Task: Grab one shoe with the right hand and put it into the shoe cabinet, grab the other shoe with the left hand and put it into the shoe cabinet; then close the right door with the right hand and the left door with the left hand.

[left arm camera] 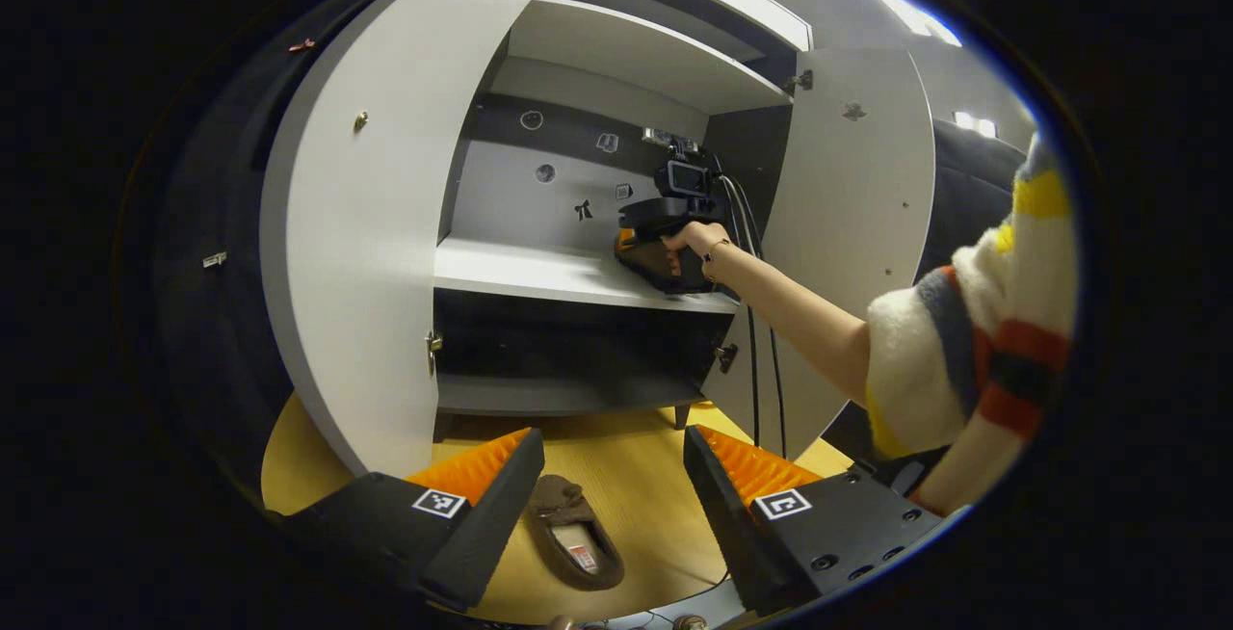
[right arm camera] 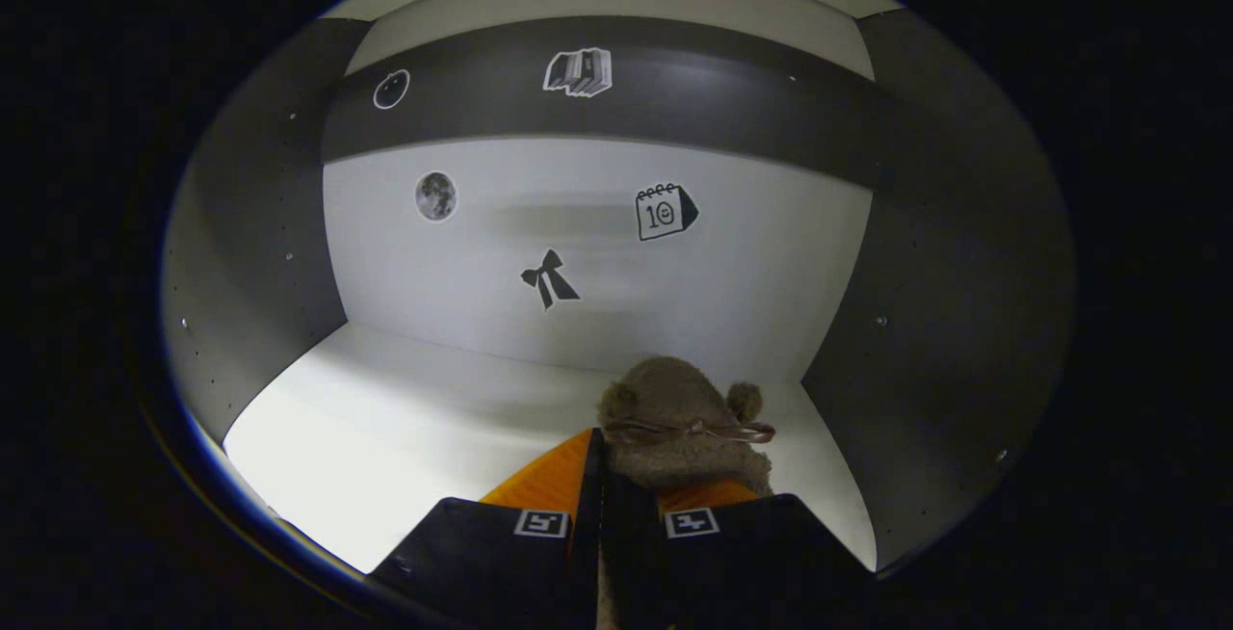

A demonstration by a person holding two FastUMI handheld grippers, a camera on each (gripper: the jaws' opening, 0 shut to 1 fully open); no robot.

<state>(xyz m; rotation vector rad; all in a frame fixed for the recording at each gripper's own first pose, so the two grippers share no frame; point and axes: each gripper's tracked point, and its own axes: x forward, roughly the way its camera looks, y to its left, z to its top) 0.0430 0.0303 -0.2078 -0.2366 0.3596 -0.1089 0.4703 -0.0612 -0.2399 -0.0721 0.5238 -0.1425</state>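
Right gripper view: right gripper (right arm camera: 605, 505) pinches a furry slipper (right arm camera: 679, 418) at six o'clock above the cabinet shelf (right arm camera: 385, 408); lower it flat before releasing; left gripper (left arm camera: 614, 476) spread over the second slipper (left arm camera: 576, 534).

sleeve (left arm camera: 973, 341): fuzzy, striped | wrist (left arm camera: 715, 252): possibly bracelet | tool: square tags
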